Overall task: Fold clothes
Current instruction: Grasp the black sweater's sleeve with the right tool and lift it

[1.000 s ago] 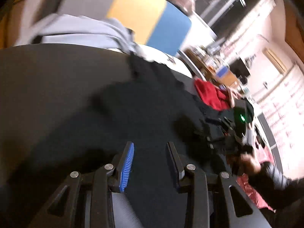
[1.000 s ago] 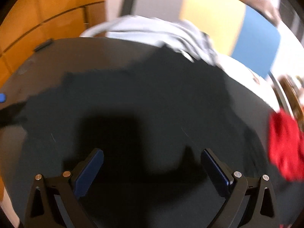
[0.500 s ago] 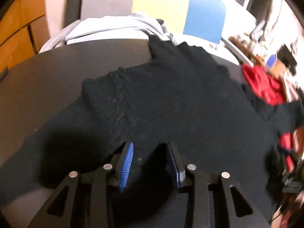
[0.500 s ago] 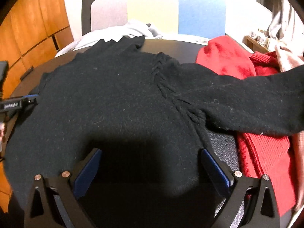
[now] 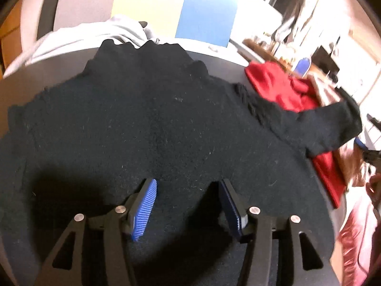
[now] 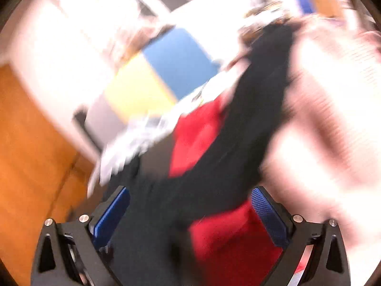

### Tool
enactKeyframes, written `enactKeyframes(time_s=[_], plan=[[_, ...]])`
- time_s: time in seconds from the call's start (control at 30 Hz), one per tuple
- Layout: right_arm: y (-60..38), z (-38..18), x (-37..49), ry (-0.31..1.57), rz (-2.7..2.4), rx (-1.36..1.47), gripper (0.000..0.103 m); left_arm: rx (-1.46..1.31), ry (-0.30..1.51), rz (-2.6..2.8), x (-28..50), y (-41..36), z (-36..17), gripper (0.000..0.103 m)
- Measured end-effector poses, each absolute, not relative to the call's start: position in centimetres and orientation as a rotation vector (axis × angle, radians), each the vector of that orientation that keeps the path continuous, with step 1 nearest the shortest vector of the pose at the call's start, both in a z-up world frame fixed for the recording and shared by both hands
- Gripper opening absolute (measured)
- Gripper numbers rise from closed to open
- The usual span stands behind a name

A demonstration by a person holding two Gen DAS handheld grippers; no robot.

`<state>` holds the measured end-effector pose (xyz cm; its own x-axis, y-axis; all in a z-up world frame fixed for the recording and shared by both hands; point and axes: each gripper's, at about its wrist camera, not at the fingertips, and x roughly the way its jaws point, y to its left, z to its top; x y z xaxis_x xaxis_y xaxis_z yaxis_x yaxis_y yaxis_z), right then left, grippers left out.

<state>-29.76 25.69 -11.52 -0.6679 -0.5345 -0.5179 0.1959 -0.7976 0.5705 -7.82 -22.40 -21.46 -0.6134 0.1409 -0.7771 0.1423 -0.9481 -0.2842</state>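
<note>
Left wrist view: the left tool [image 5: 188, 190] hangs over the near hem of the black sweater [image 5: 166, 124], its jaws opening, with the knit beneath them and nothing pinched between the blue pads [image 5: 145, 205]. Half a second earlier the jaws stood narrower over the same hem, so this reads as a release or a reset before a new grasp. The sweater lies spread flat across the dark worktop [image 5: 223, 59], its body filling the centre of the frame; one sleeve [image 5: 328, 128] runs out toward 3 o'clock, draped over a red garment [image 5: 281, 88]. A pale grey garment [image 5: 95, 35] lies at 11 o'clock behind the collar. Right wrist view: the frame is heavily motion-blurred. The right tool [image 6: 190, 200] has its jaws wide apart and empty, and it now looks along the black sleeve [image 6: 250, 119] and the red garment [image 6: 197, 135] instead of over the sweater body as before. Judgement: the garment is laid out and the first fold is not yet made; the outlying sleeve is probably the next target.
</note>
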Motion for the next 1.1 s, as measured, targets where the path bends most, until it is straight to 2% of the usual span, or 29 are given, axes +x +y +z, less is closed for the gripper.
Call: enactKeyframes(time_s=[0.1, 0.2, 0.23, 0.27, 0.3, 0.33, 0.37, 0.4, 0.5, 0.53, 0.57, 0.63, 0.73, 0.77, 0.83, 1.03, 1.1], plan=[[28.2, -9.9, -31.5, -0.661, -2.573, 0.949, 0.103, 1.382, 0.484, -2.792, -7.0, -22.7, -21.3, 0.055], [27.2, -8.3, -32.8, -0.493, -2.688, 0.929, 0.099, 1.379, 0.481, -2.794, -6.3, -22.6, -21.1, 0.055], [26.8, -8.1, -33.2, -0.466, -2.709, 0.934, 0.09, 1.377, 0.486, -2.795, -6.2, -22.7, -21.0, 0.055], [26.4, -7.9, -33.8, -0.44, -2.729, 0.941, 0.076, 1.375, 0.492, -2.796, -6.1, -22.8, -21.0, 0.055], [26.0, -8.0, -34.2, -0.419, -2.754, 0.974, 0.065, 1.374, 0.5, -2.798, -6.8, -22.6, -21.2, 0.055], [25.8, -8.2, -34.6, -0.398, -2.779, 1.016, 0.042, 1.373, 0.508, -2.8, -7.4, -22.4, -21.4, 0.055], [25.5, -8.4, -35.0, -0.377, -2.804, 1.058, 0.037, 1.372, 0.515, -2.802, -8.0, -22.3, -21.6, 0.055], [25.4, -8.6, -35.2, -0.387, -2.813, 1.08, 0.037, 1.369, 0.525, -2.805, -8.0, -22.4, -21.6, 0.055], [25.9, -8.3, -34.8, -0.492, -2.792, 1.076, 0.029, 1.361, 0.552, -2.815, -7.9, -22.5, -21.7, 0.056], [26.0, -7.8, -34.5, -0.54, -2.765, 1.047, 0.02, 1.36, 0.56, -2.818, -8.0, -22.6, -21.7, 0.056], [25.6, -7.2, -34.2, -0.575, -2.717, 1.013, 0.015, 1.361, 0.565, -2.819, -8.0, -22.6, -21.7, 0.057], [24.4, -6.0, -33.7, -0.632, -2.61, 0.948, 0.014, 1.376, 0.571, -2.82, -8.2, -22.5, -21.6, 0.059], [19.7, -5.4, -32.8, -0.616, -2.426, 0.919, 0.012, 1.41, 0.681, -2.805, -8.5, -22.9, -21.2, 0.061], [17.4, -5.7, -32.3, -0.602, -2.345, 0.92, 0.012, 1.402, 0.803, -2.81, -8.4, -23.6, -21.0, 0.061], [13.0, -6.6, -31.8, -0.568, -2.206, 0.925, 0.012, 1.375, 1.165, -2.823, -8.4, -25.2, -20.8, 0.061], [1.9, -12.5, -28.4, -0.478, -1.932, 1.042, 0.012, 1.293, 1.517, -2.79, -8.8, -27.9, -20.6, 0.063], [0.1, -14.4, -27.2, -0.448, -1.908, 1.088, 0.012, 1.299, 1.537, -2.771, -9.1, -28.2, -21.0, 0.065]])
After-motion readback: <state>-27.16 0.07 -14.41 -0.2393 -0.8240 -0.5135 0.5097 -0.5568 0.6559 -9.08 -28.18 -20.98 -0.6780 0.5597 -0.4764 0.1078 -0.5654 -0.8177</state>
